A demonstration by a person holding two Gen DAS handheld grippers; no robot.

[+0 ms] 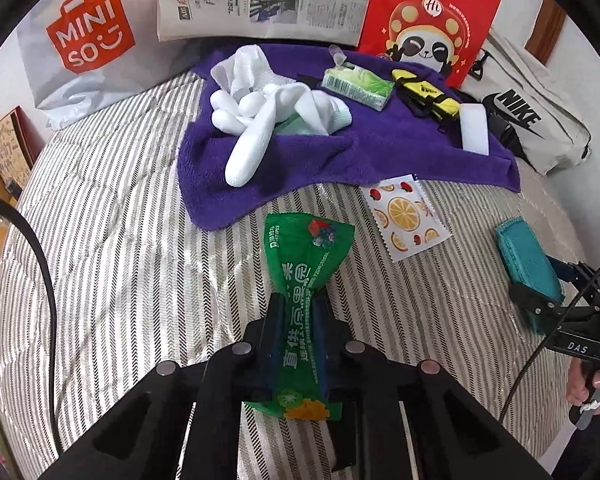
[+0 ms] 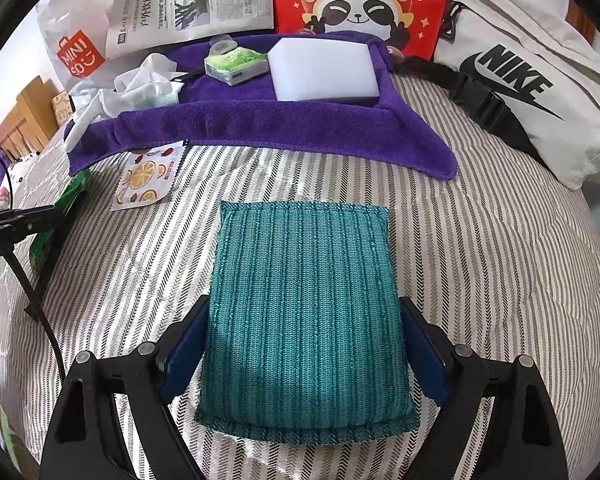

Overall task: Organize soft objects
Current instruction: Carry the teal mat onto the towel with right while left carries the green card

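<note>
Two wrist views over a bed covered by a grey-and-white striped quilt (image 1: pixel 112 248). The left gripper (image 1: pixel 298 312) is clamped tight on a green crinkled plastic wet-wipe pack (image 1: pixel 306 268), its jaws pinching the pack's middle so the film gathers into a waist and the far end flares out over the quilt. The right gripper (image 2: pixel 304 344) stands wide, its blue-padded fingers (image 2: pixel 184 356) pressing both long edges of a teal ribbed knitted sponge pad (image 2: pixel 306 312), which lies flat on the quilt near the front edge of a purple terry towel (image 1: pixel 340 160).

On the towel lie white socks (image 1: pixel 268 120), a green pocket tissue packet (image 1: pixel 356 86), a yellow-and-black strap item (image 1: pixel 424 92) and a white foam block (image 2: pixel 324 68). A flat sachet printed with orange slices (image 1: pixel 406 216) lies on the quilt just in front of the towel, between the two held objects.

Handling, as judged: the wipe pack looks light and limp, with slick film that could slide; a grip across the middle, as here, keeps it balanced. The sponge pad appears light, springy and rough-surfaced; held by its long edges it should compress slightly and stay put. Both would probably tolerate firm squeezing and a short drop onto the towel.
</note>
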